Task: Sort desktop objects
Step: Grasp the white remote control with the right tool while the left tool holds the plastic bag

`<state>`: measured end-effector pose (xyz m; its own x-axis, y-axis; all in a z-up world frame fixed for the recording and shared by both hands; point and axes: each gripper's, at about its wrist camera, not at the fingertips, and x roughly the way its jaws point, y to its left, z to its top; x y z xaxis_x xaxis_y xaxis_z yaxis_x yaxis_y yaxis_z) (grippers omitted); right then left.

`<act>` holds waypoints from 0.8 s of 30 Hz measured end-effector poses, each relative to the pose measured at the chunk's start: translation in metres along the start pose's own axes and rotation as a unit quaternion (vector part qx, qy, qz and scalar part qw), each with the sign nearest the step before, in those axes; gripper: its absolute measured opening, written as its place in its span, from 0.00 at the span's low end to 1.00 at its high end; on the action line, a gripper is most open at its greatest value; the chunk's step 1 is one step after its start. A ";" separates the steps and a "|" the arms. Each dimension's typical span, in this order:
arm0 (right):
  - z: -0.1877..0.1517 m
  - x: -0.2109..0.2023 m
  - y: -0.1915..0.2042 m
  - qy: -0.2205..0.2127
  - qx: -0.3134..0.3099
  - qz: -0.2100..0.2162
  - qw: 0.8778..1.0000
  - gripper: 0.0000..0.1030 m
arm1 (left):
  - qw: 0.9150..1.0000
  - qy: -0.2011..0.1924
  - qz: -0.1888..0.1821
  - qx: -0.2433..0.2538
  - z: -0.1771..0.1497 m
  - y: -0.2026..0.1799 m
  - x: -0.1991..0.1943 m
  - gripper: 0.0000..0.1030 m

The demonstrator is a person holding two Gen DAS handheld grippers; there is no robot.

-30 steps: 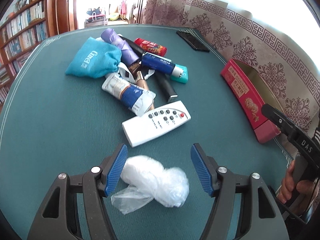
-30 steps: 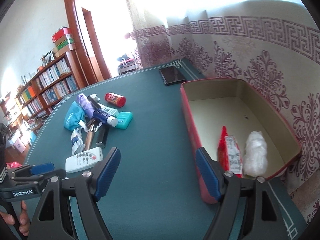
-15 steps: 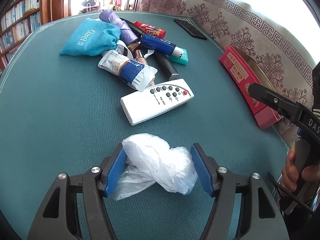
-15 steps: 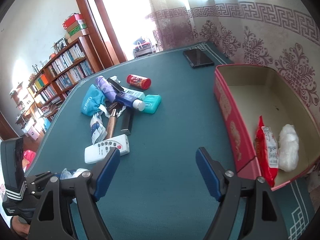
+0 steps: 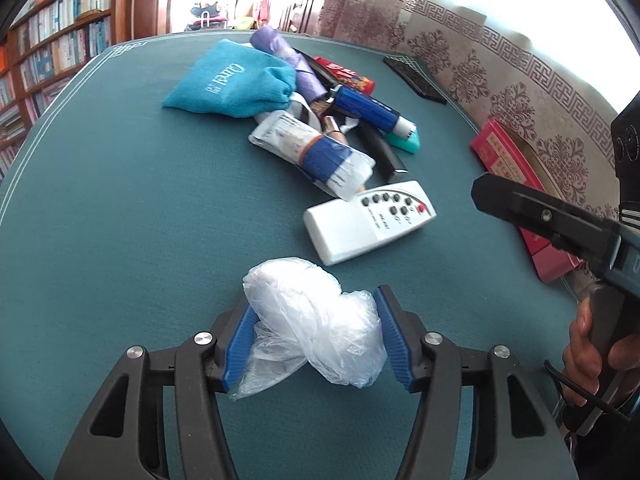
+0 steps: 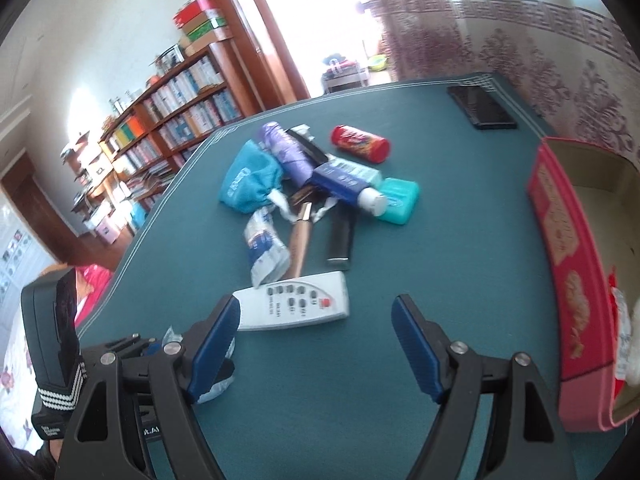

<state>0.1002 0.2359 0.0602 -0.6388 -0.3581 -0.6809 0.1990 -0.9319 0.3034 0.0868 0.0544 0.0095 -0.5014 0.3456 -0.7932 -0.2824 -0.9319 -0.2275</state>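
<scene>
left gripper [image 5: 316,330] jaws just closing, pads touching one crumpled plastic bag [image 5: 316,320]. right gripper [image 6: 316,344] apart, empty. one white remote [image 5: 370,220], one red box [image 6: 576,288].

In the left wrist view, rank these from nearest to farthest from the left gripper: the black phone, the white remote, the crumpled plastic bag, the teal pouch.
1. crumpled plastic bag: between the left gripper pads.
2. white remote: just beyond, to the right.
3. teal pouch: far left of the pile.
4. black phone: far right, by the table edge.
</scene>
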 end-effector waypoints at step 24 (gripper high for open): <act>0.019 0.078 0.019 0.104 -0.116 0.123 0.980 0.78 | 0.999 -0.006 0.034 -0.024 0.006 0.035 -0.002 0.59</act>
<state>0.0395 0.1916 0.0255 -0.3899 -0.5557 -0.7343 0.5075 -0.7950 0.3321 0.0728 0.0220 0.0066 -0.5283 0.2829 -0.8005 -0.2081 -0.9572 -0.2010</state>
